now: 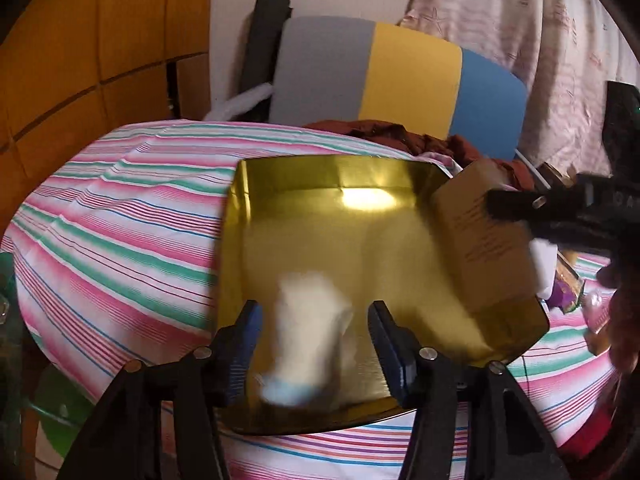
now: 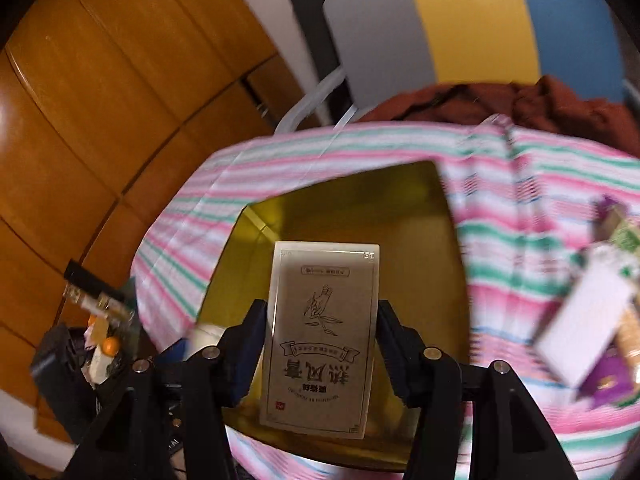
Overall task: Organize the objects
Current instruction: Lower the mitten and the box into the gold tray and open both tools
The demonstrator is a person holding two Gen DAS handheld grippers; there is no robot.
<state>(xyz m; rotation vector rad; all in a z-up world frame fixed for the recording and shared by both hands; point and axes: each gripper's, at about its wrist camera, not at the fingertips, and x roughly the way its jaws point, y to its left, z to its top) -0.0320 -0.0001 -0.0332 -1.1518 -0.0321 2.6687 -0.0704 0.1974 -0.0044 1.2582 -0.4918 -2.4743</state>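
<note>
- Between the right gripper's (image 2: 320, 340) jaws sits a tan box (image 2: 322, 336) with printed characters, clamped by its long sides and held flat, face up, over the gold tray (image 2: 420, 208).
- Closer in on the left wrist view, the left gripper (image 1: 314, 344) has a blurred white object (image 1: 308, 332) between its jaws, low over the tray's near floor; the jaws look set wide and the blur hides any contact, so I cannot tell whether they grip it or have let go.
- Seen from that same view, the box hangs tilted over the tray's right side, its lower corner near or at the rim; whether it touches is unclear.
- To set it down well, I judge the box should be levelled and lowered along the right wall, square to the rim, leaving the middle free.
- Keep it apart from the white object and the left gripper, since both work inside one tray and could knock each other.
- Release only once the box rests on the floor; the glossy gold surface may let it slide.
- Farther right, on the striped cloth (image 2: 520, 184), more packets (image 2: 588, 312) lie in a loose heap, apparently not yet sorted.
</note>
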